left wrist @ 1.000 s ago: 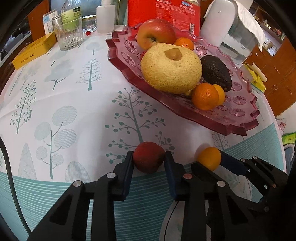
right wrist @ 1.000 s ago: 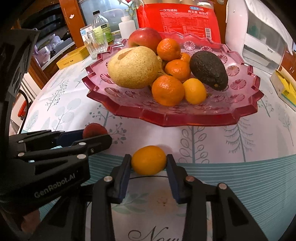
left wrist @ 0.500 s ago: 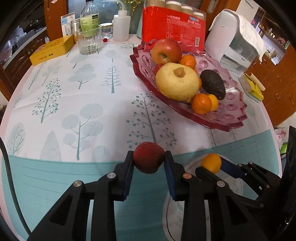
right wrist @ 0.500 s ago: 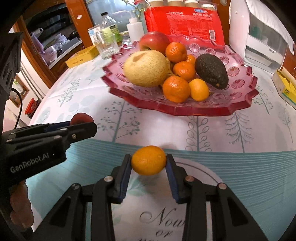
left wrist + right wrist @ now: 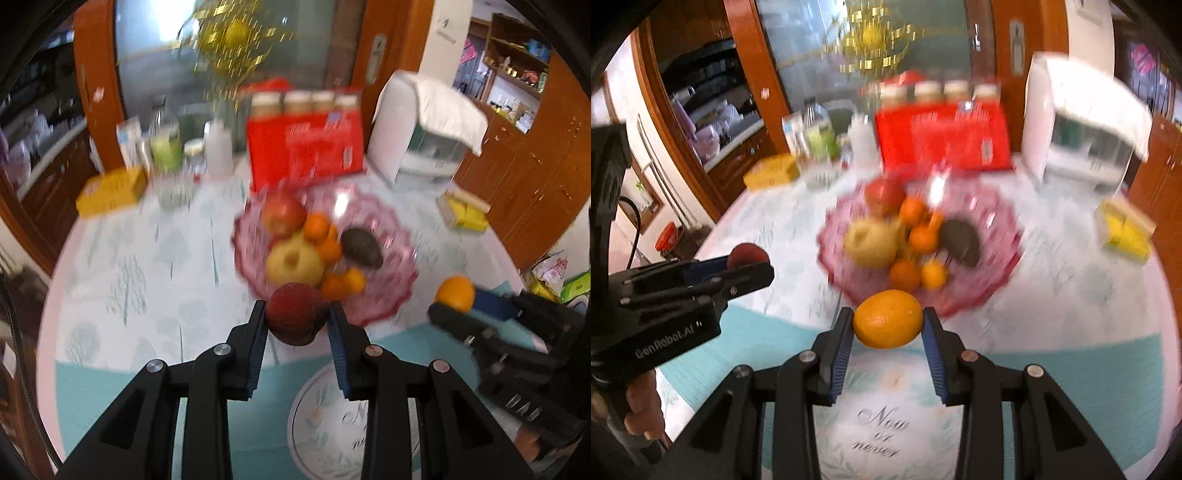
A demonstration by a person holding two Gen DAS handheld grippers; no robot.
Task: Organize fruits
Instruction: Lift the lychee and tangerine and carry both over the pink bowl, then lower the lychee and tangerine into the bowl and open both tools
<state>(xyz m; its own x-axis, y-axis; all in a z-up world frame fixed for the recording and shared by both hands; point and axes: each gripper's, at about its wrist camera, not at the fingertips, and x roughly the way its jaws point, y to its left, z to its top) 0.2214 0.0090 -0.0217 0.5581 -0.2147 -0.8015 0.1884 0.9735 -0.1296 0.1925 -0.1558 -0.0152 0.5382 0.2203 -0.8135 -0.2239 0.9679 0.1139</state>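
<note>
My left gripper (image 5: 297,319) is shut on a dark red peach (image 5: 295,314) and holds it high above the table. My right gripper (image 5: 888,325) is shut on an orange (image 5: 888,324), also raised. Each gripper shows in the other's view: the right gripper with the orange (image 5: 455,293), the left gripper with the peach (image 5: 748,254). The pink glass fruit plate (image 5: 391,291) lies ahead and below, holding an apple (image 5: 282,216), a yellow pear (image 5: 293,260), an avocado (image 5: 362,247) and several small oranges. The plate also shows in the right wrist view (image 5: 1001,266). Both views are motion-blurred.
A red pack (image 5: 304,151), bottles, a glass (image 5: 173,188) and a yellow box (image 5: 110,190) stand at the table's back. A white appliance (image 5: 417,129) stands at the back right, a yellow packet (image 5: 465,212) beside it. Wooden cabinets surround the round table.
Both grippers have risen well above the table and pulled back with their fruit; the plate now looks smaller and farther below. Both grips are unchanged.
</note>
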